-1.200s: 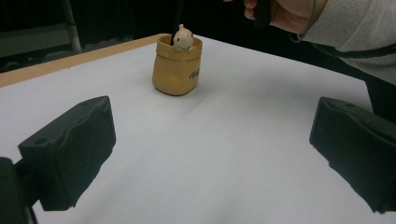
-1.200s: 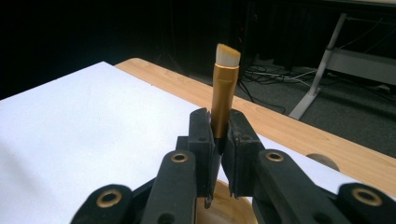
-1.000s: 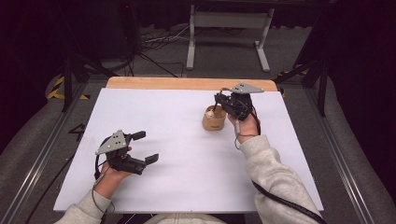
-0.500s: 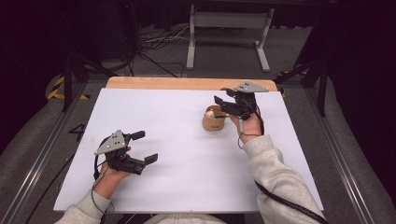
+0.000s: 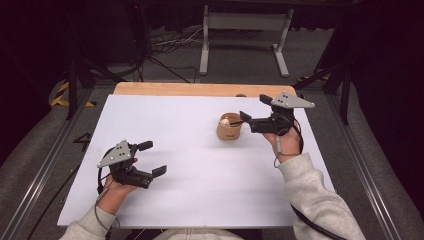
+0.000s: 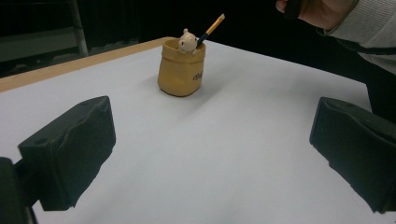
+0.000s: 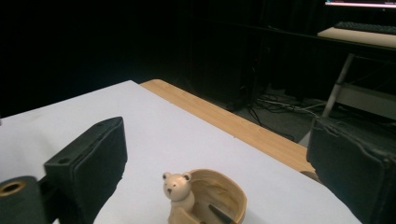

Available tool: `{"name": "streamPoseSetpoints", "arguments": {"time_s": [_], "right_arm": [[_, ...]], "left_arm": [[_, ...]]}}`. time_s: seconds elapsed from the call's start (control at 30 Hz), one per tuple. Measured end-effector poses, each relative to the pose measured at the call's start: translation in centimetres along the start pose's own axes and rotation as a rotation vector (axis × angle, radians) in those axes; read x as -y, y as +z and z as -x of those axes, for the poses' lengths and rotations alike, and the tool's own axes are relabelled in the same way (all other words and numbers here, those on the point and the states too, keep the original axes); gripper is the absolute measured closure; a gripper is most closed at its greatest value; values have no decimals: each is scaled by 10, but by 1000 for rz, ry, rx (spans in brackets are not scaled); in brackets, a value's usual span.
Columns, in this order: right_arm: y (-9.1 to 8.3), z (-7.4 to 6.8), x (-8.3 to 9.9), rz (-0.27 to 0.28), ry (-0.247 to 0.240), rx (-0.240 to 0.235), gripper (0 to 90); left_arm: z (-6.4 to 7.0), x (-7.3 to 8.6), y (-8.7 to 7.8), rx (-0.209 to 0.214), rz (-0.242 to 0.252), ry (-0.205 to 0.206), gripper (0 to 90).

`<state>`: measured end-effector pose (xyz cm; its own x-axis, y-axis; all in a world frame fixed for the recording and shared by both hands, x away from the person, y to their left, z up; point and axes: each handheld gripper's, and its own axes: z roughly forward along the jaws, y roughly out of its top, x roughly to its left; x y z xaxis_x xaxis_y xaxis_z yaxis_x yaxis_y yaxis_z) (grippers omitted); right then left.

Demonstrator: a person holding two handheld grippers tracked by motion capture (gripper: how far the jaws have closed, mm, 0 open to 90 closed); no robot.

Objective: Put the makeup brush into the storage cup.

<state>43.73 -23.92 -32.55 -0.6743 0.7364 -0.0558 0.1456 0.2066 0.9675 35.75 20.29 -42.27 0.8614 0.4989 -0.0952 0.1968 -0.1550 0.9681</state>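
Left gripper view, nearest first: left gripper [image 6: 224, 154] has jaws spread wide, nothing between them, only bare white table [image 6: 233, 140]. Past that, upper centre of frame, the pen pot [image 6: 181, 67] stands upright, a small bear figure [image 6: 187, 41] on its rim and a pencil [image 6: 211, 29] leaning out toward upper right.

High view: left gripper [image 5: 146, 159] sits lower left, well apart from the pot. Pen pot [image 5: 229, 127] is right of centre, upper half of frame. Right gripper [image 5: 250, 114] is just beside it on the right, jaws apart, holding nothing; its lower jaw looks close to the pencil end, contact can't be judged.

Right gripper view: pot [image 7: 219, 201] is bottom centre between the open jaws, below them, pencil tip visible inside.

Handling, as judgement: pot looks like glazed ceramic, so rigid, smooth, likely slippery and chippable; moderately weighted, stable base. Bear is a weak protrusion, avoid it. Best grip is across the body below the rim, or one wall pinched at the rim opposite the bear. Pencil is light and stiff; pinch mid-shaft, lift along its lean to avoid tipping the pot.
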Motion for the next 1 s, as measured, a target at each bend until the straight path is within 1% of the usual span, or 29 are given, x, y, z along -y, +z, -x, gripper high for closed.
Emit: {"name": "streamPoseSetpoints", "arguments": {"time_s": [0.07,0.3,0.33,0.43,0.6,0.67,0.7,0.77,1.0], "right_arm": [[-8,-1,2,17,-1,-12,28],[-30,-3,14,32,-7,-43,19],[-33,-3,16,33,-14,-50,20],[-44,-5,22,47,-28,-53,21],[-59,-7,35,68,-40,-58,20],[-64,-8,41,70,-39,-59,19],[-64,-8,41,70,-39,-59,19],[-70,-8,49,71,-35,-61,15],[-80,-9,69,81,-21,-58,15]], "left_arm": [[-1,1,-4,-7,0,-2,12],[-1,1,-14,-18,11,-8,12],[-1,1,-15,-17,13,-8,12],[-1,2,-17,-20,14,-16,12],[0,2,-19,-17,14,-15,12],[0,2,-20,-17,15,-17,12],[0,2,-20,-15,11,-12,12],[0,2,-21,-18,10,-11,12],[2,3,-27,-12,16,-17,12]]}}
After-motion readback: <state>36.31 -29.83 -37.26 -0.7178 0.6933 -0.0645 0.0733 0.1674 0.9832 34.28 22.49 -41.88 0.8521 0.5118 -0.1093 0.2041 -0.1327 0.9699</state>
